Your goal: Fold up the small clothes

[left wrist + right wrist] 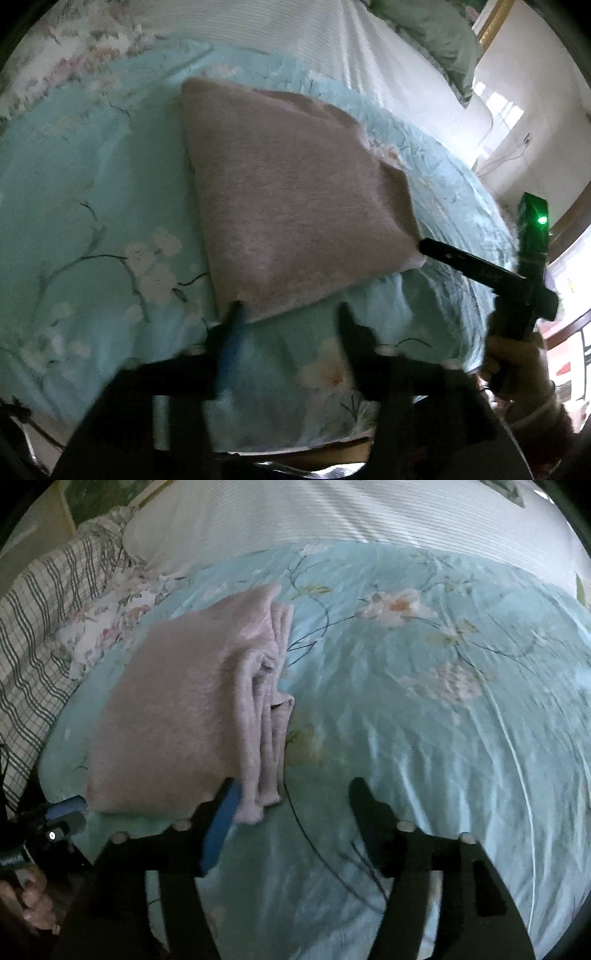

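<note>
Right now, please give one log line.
garment: folded, on bedspread | left gripper: open, at near edge | right gripper: open, at corner

bed [406, 513] | teal floral quilt [424, 701] | folded pinkish garment [177, 709], possibly a towel

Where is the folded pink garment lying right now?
The folded pink garment lies on the light-blue floral bedspread, centre of the left wrist view and left-centre in the right; its stacked edges face right there, with the white ribbed sheet beyond.
</note>
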`<state>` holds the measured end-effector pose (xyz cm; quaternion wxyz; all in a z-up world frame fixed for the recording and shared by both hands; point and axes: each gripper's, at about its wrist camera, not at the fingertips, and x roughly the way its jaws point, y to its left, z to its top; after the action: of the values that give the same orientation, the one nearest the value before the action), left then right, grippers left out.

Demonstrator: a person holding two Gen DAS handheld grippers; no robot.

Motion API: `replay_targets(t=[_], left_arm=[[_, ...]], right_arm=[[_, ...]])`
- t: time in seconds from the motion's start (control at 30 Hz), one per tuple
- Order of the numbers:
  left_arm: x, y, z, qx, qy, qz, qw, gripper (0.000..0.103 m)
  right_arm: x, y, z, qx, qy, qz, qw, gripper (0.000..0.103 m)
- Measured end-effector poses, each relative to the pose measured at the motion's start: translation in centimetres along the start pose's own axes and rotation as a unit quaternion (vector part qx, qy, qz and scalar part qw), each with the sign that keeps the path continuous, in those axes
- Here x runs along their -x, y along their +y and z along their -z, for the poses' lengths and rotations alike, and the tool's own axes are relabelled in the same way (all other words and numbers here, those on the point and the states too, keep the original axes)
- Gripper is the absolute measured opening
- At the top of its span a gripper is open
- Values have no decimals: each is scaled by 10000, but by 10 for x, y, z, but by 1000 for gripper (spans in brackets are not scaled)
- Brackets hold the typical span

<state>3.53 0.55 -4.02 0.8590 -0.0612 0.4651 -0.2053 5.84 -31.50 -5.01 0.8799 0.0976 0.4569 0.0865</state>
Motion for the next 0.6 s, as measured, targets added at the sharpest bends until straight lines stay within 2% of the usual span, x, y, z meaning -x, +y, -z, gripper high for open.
replay_targets(t=[0.07, 0.23, 0.4, 0.6], left_arm=[[9, -6, 5, -228, -156, -479, 9985, 81], [18, -9, 17, -480, -109, -1033, 9934, 82], [20, 9, 28, -146, 73, -1246, 9921, 82], [25, 16, 32, -153, 62, -1639, 9863, 82]], right_arm=[[10, 1, 6, -91, -59, -43, 9999, 79], [24, 13, 24, -29, -91, -240, 9997, 89], [27, 28, 40, 350, -13, -64, 9994, 90], [27, 41, 50, 637, 132, -154, 9978, 93]])
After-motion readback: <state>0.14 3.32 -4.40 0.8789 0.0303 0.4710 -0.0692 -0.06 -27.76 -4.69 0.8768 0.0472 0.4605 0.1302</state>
